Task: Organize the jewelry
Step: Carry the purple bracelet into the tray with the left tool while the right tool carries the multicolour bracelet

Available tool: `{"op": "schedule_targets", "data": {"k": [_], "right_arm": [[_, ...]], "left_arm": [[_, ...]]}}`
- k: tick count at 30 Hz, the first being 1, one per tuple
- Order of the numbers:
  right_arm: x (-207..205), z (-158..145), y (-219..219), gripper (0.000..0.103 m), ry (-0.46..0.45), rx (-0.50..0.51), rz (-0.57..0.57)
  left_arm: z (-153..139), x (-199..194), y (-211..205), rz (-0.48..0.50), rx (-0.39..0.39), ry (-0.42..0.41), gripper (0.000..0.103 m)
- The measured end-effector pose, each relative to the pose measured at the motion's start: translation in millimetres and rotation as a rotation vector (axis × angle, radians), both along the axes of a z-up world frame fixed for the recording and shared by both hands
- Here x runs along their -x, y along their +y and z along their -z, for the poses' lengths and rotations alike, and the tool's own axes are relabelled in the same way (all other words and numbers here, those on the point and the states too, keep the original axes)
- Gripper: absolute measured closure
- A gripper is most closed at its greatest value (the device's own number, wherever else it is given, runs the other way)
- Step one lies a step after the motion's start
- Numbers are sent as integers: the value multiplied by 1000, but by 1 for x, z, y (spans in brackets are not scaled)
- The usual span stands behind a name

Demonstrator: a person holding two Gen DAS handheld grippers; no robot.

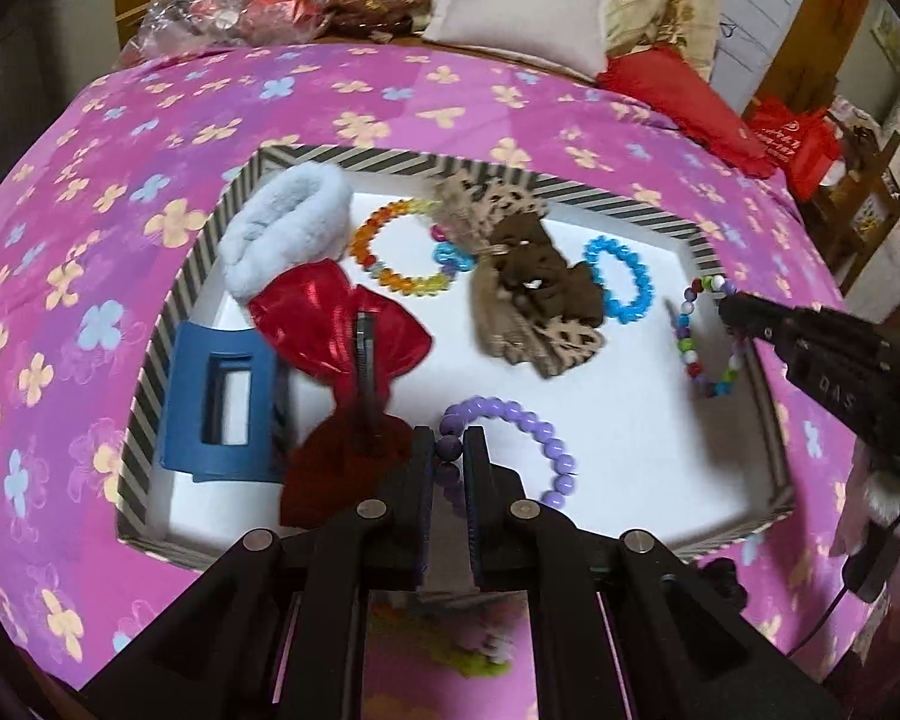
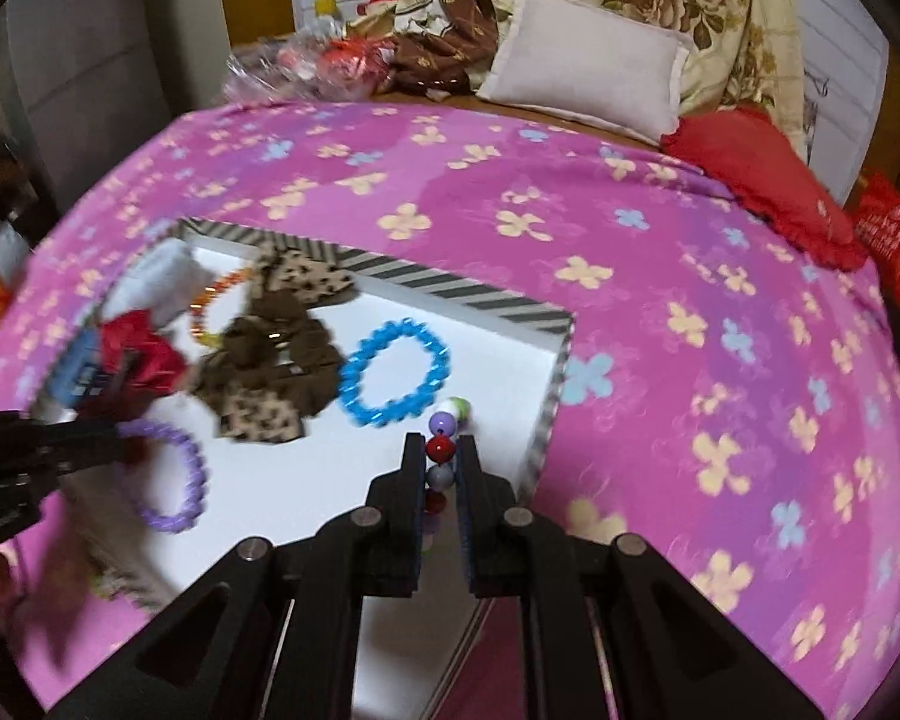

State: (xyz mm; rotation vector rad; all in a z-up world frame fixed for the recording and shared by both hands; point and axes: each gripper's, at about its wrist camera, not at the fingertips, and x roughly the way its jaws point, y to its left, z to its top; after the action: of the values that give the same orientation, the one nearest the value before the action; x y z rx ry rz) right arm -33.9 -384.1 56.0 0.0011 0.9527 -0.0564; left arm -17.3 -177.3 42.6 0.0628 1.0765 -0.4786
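A striped-rim box with a white floor [image 1: 390, 159] [image 2: 450, 291] lies on the pink flowered bedspread. My left gripper [image 1: 449, 450] is shut on a purple bead bracelet [image 1: 546, 450] [image 2: 174, 480] that hangs over the box's near side. My right gripper [image 2: 441, 450] [image 1: 727, 306] is shut on a multicoloured bead bracelet [image 1: 699, 360] [image 2: 440, 449] near the box's right wall. Inside the box lie a blue bracelet [image 1: 621, 279] [image 2: 393, 372], a rainbow bead bracelet [image 1: 390, 252], a brown leopard-print bow [image 1: 528, 276] [image 2: 270, 348], a red bow [image 1: 336, 324], a blue hair claw [image 1: 222, 402] and a pale fluffy scrunchie [image 1: 288, 228].
The pink bedspread [image 2: 690, 300] surrounds the box on all sides. A white pillow [image 2: 588, 66], a red cushion [image 2: 762, 180], floral bedding and plastic bags sit at the far end of the bed. A red bag [image 1: 798, 138] stands at the right.
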Motion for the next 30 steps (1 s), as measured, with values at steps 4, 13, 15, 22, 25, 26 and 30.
{"op": "schedule_targets", "data": {"k": [4, 13, 15, 22, 25, 26, 30], "right_arm": [[-18, 9, -2, 94, 18, 54, 10], [-43, 16, -19, 94, -1, 90, 55], [-45, 16, -21, 94, -14, 97, 60], [-38, 5, -23, 89, -68, 93, 71], [-30, -1, -23, 89, -86, 72, 68], [-26, -3, -22, 89, -92, 64, 66], [-11, -7, -19, 85, -104, 23, 62]], "left_arm": [[2, -6, 0, -13, -10, 3, 103], [8, -14, -3, -24, -25, 10, 103], [8, -14, -5, -24, -34, 0, 103], [11, -13, -9, -36, -52, -12, 103], [10, -12, -7, -44, -39, -19, 103], [9, -11, -6, -49, -35, -20, 100], [3, -7, -4, -53, -16, -31, 85]]}}
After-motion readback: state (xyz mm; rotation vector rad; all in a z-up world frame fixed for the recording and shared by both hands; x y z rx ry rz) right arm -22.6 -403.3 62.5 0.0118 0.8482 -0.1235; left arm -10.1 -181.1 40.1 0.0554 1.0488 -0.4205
